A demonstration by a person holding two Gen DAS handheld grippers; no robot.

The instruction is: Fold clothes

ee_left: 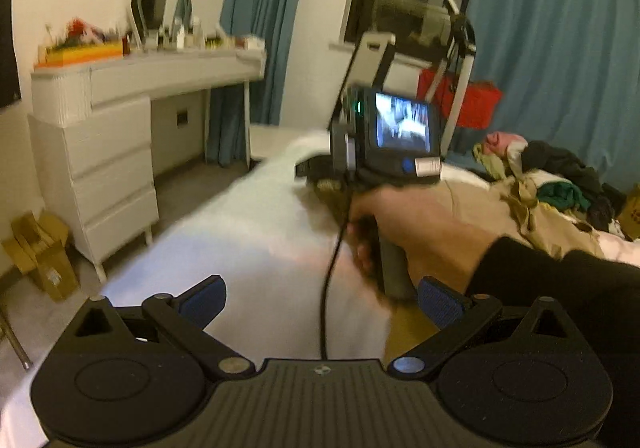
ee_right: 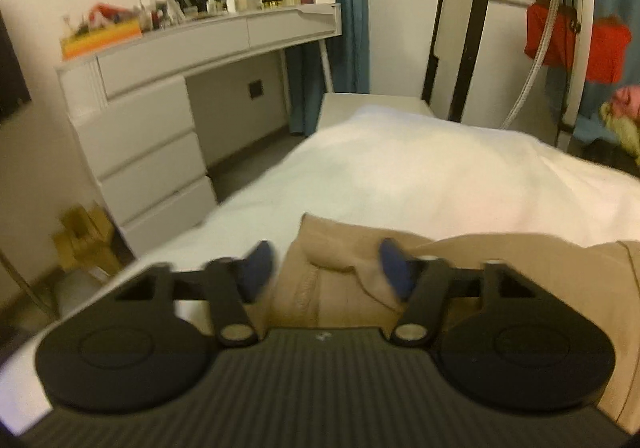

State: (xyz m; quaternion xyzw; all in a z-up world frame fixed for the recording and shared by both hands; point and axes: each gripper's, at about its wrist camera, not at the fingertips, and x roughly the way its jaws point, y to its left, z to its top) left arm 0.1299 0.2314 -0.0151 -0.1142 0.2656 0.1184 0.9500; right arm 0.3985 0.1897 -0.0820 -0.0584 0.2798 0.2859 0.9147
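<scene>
1. A white bed [ee_right: 400, 176] is the work surface; a white dresser [ee_right: 160, 108] and blue curtains [ee_left: 560, 48] stand beyond it.
2. A pile of unfolded clothes [ee_left: 560, 184] lies at the far side, so much seems left.
3. A tan garment [ee_right: 344, 280] lies spread on the bed.
4. The right gripper [ee_right: 326, 268] hovers spread wide over its edge; the left gripper [ee_left: 320, 300] is also spread, holding nothing.

On the bed [ee_right: 400, 176] in front of you lies a garment [ee_right: 340, 280], its near edge between the fingers of your right gripper [ee_right: 326, 268]. Your left gripper [ee_left: 320, 298] sits behind and left of your right hand [ee_left: 420, 232]. A heap of clothes [ee_left: 552, 184] lies on the bed to the right. The dresser [ee_right: 160, 88] stands left of the bed, against the wall, with a chair [ee_right: 460, 40] beyond the bed's far end.
</scene>
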